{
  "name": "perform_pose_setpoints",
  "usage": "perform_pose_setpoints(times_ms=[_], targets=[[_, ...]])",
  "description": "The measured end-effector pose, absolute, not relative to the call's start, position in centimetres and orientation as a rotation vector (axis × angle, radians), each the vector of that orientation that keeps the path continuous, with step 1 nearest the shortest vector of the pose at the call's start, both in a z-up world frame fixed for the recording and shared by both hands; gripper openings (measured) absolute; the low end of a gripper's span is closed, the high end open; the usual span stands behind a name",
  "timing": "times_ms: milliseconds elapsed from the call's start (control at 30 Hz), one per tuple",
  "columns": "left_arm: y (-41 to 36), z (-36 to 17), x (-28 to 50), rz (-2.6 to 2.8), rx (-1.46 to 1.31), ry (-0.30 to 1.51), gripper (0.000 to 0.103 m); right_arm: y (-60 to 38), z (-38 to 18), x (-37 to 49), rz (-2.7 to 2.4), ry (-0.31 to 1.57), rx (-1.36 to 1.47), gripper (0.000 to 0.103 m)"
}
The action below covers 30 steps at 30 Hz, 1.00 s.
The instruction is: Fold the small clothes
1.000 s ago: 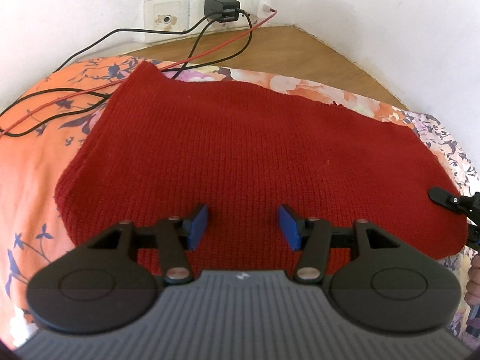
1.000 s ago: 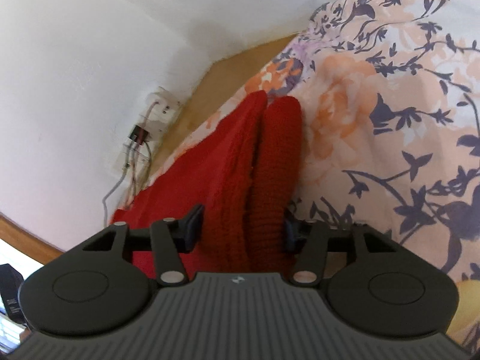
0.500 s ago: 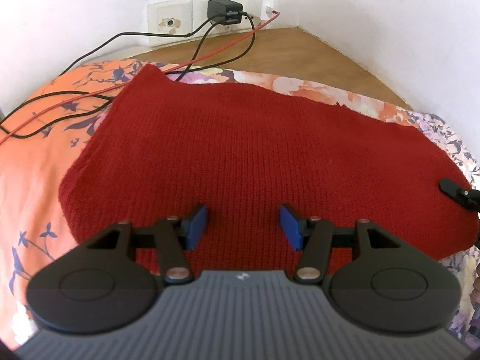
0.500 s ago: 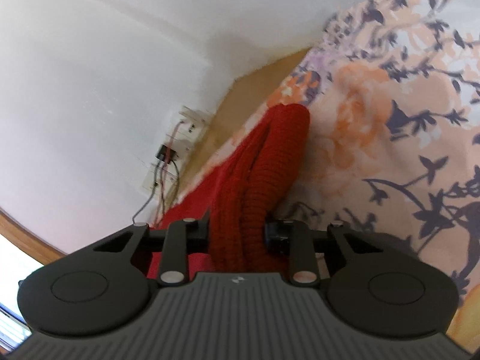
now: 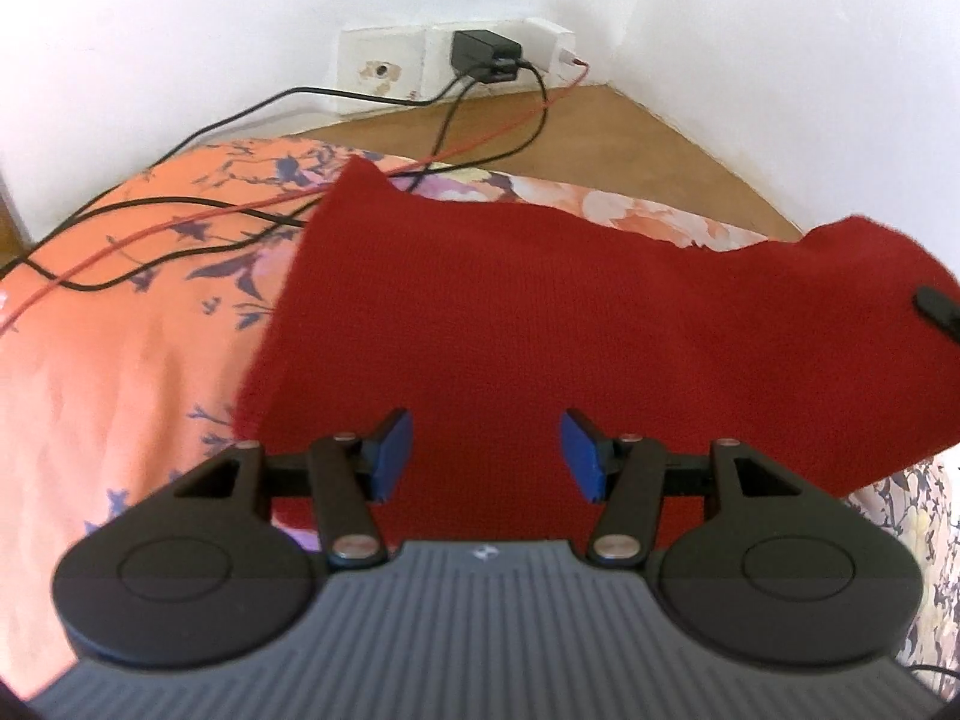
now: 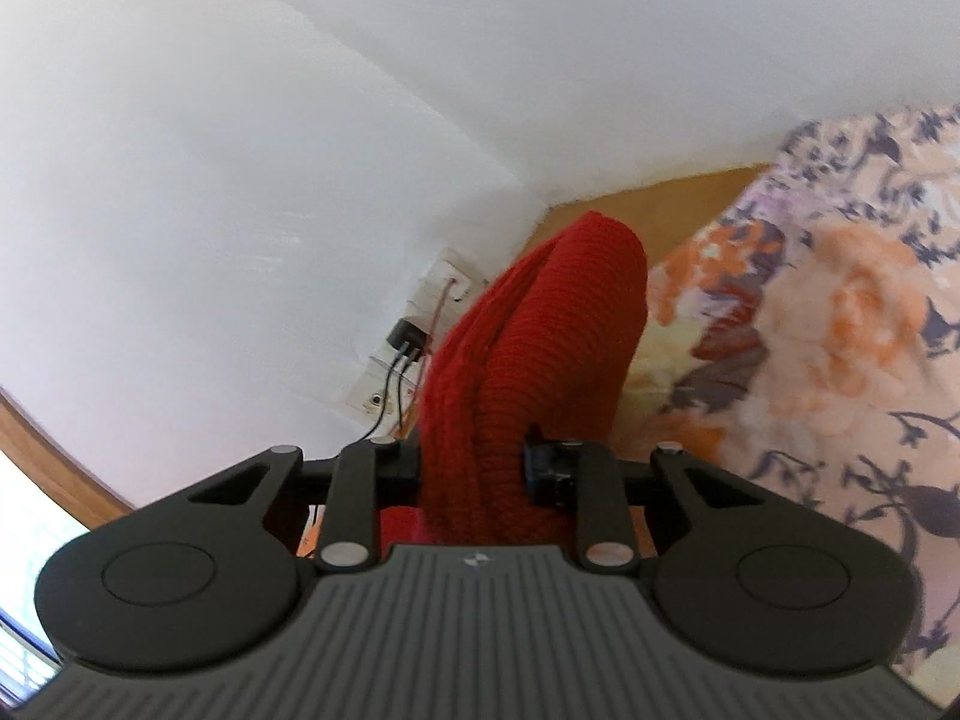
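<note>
one red knit garment [image 5: 540, 324] lies spread on the bed [image 5: 120, 324], whose floral cover shows orange at the left edge and paler at the right; the garment's far edge runs near the bed's far edge, by the wall corner. the left hand-held gripper [image 5: 486, 450] hangs over the garment's near edge with its two blue-padded fingers wide apart and nothing between them. the right hand-held gripper [image 6: 474, 468] is closed on a bunched fold of the same garment [image 6: 540, 348], which rises off the bed at its right end; a black fingertip of that gripper shows at the right margin of the left wrist view. judged from the ribbed, drooping cloth, the knit is soft, light and somewhat thick, likely to sag and stretch rather than hold a crease, and not slippery or fragile; a firm pinch at an edge or corner, taking both layers, should serve best. count: one garment, two grippers, three cables [image 5: 180, 222] (two black, one red) crossing the far left corner of the bed, one black charger [image 5: 483, 54] in the wall socket.
</note>
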State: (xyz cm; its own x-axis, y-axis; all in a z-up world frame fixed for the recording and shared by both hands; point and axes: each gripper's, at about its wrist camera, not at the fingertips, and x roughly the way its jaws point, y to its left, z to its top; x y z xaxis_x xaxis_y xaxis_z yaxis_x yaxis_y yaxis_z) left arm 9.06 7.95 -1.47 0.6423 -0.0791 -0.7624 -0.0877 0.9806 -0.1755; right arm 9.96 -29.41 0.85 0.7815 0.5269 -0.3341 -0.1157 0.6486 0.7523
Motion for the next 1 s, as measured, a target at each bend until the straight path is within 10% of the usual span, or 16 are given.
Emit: perform_pose_setpoints(times_ms=[1000], targets=[[19.8, -1.2, 7.2, -0.019, -0.266, 0.827, 0.056, -7.9, 5.7, 14.2, 0.444, 0.666, 0.582, 0.026]])
